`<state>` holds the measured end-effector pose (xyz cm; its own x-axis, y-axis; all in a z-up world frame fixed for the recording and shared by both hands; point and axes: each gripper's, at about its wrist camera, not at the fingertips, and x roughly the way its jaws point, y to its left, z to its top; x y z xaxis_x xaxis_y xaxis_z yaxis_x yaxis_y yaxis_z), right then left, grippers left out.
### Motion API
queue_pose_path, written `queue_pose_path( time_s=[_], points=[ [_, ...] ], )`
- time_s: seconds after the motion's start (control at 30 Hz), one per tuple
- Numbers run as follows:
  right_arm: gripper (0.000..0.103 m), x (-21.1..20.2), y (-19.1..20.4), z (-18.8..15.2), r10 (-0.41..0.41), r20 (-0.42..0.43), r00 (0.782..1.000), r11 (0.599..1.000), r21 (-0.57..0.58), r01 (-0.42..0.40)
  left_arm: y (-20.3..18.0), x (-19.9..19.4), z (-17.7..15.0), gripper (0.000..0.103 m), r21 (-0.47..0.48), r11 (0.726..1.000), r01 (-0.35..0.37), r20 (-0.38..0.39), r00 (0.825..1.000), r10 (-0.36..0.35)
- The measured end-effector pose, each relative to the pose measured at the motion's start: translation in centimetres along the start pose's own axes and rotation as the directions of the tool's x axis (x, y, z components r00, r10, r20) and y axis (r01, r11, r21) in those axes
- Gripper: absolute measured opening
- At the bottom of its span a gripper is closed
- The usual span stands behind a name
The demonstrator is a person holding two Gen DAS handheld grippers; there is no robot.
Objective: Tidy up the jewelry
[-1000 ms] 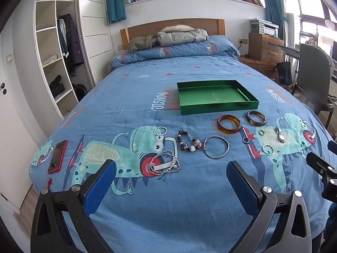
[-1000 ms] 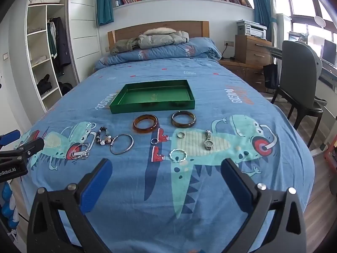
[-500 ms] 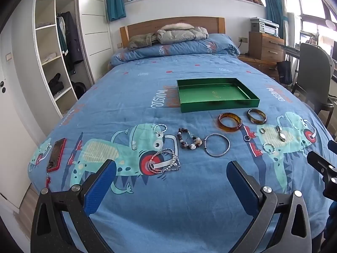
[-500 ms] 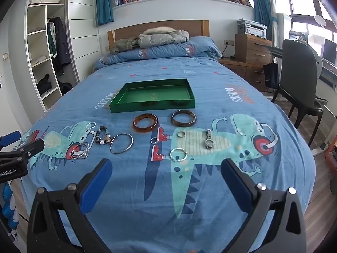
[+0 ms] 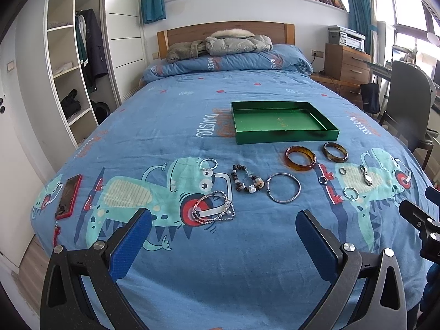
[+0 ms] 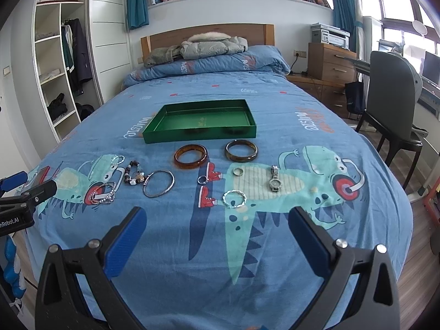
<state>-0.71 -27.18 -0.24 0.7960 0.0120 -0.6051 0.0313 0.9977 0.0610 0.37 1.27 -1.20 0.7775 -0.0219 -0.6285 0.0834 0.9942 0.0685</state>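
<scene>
Bare blue dinosaur-print bedspread (image 6: 220, 247) lies open between both wide-spread jaws and the row of jewelry, while beyond it the amber resin bangle (image 6: 190, 156) and dark tortoiseshell bangle (image 6: 241, 150) sit just before the shallow green metal tray (image 6: 199, 134), crowding its near wall.

Both grippers' black frames run off the bottom edge of their views. The gold mark on the green tray's (image 5: 277, 122) floor is too small to read. At the right view's left edge, the other gripper (image 6: 16, 206) hides most of a red phone (image 6: 42, 173).
</scene>
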Motion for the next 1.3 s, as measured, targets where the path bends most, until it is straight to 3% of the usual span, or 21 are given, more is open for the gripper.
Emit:
queue_pose_path(
  time_s=[0.9,1.3],
  points=[
    [0.103,-0.4,-1.0,-0.4,-0.012,0.027,1.0,0.999,0.038,0.011,-0.2,0.1,-0.3,0.103,0.006,1.0,0.022,-0.021,1.0,-0.022],
    [0.103,0.1,-1.1,-0.7,0.03,0.01,0.999,0.999,0.041,-0.031,-0.2,0.5,-0.3,0.103,0.012,0.999,0.03,-0.036,0.999,-0.03]
  ],
)
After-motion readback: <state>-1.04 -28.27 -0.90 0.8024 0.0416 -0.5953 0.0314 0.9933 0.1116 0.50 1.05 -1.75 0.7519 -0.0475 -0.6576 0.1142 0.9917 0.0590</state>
